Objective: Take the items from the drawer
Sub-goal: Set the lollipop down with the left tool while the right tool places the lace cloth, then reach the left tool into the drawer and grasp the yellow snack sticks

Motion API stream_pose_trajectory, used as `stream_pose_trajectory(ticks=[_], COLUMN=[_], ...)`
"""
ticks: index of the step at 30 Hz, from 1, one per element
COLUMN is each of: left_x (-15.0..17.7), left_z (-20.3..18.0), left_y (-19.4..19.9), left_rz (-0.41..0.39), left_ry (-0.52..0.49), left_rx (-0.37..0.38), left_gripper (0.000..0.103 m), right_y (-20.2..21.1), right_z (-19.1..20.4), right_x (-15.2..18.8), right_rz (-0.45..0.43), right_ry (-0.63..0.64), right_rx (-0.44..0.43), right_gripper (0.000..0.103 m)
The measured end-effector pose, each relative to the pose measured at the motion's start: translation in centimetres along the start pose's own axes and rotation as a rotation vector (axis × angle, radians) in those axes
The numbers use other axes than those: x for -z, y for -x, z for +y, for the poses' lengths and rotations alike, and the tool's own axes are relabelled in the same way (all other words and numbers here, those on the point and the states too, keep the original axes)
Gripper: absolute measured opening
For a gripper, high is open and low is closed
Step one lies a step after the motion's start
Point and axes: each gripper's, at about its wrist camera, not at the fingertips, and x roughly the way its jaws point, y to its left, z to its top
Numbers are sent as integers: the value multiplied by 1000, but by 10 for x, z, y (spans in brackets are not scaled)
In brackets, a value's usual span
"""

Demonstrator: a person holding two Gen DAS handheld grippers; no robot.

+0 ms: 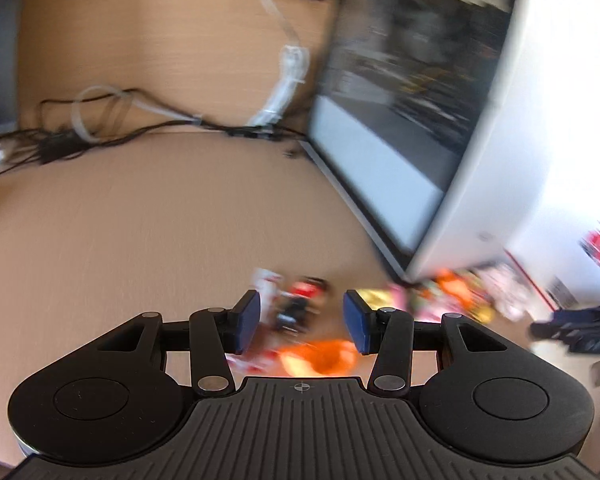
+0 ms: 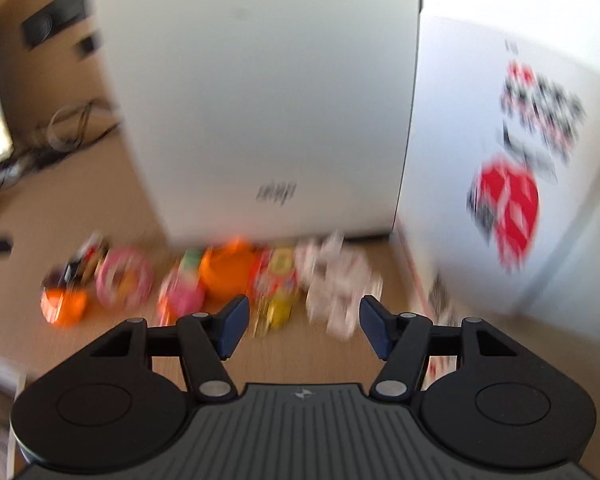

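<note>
Two sets of jaws stand apart and empty: the right gripper [image 2: 302,326] hovers over a row of small snack packets [image 2: 204,284] lying on the wooden tabletop [image 2: 80,208] beside a white box [image 2: 260,100]; the left gripper [image 1: 302,322] hangs above an orange packet [image 1: 320,356]. These look light, crinkly and slippery, so pinch across a flat middle or a sealed edge. No drawer shows.
</note>
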Motion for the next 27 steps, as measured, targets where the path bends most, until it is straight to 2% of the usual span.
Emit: stream_pose_trajectory(ticks=[1, 2, 6, 8, 11, 14, 19, 22, 27], left_x=[2, 5, 26, 41, 64, 84, 106, 105, 107], left_z=[-11, -22, -70, -93, -127, -151, -172, -182, -201], left_y=[0, -2, -19, -31, -54, -83, -106, -131, -161], left_rz=[14, 35, 162, 232, 310, 412, 474, 534, 559], left_ry=[-22, -46, -170, -237, -379, -449, -541, -512, -423], left_rx=[28, 62, 244, 326, 404, 423, 455, 434, 388], left_gripper=[50, 50, 50, 50, 50, 50, 50, 50, 50], right_y=[-7, -11, -6, 4, 15, 35, 42, 46, 51], right_z=[18, 12, -1, -1, 13, -2, 1, 3, 7], right_x=[-3, -1, 43, 68, 95, 112, 122, 130, 136], right_rz=[18, 38, 139, 180, 207, 228, 180, 160, 166], right_ry=[3, -3, -53, -31, 24, 8, 18, 42, 56], right_rx=[-5, -11, -45, -75, -76, -71, -57, -52, -35], right_gripper=[61, 61, 61, 61, 61, 58, 56, 56, 56])
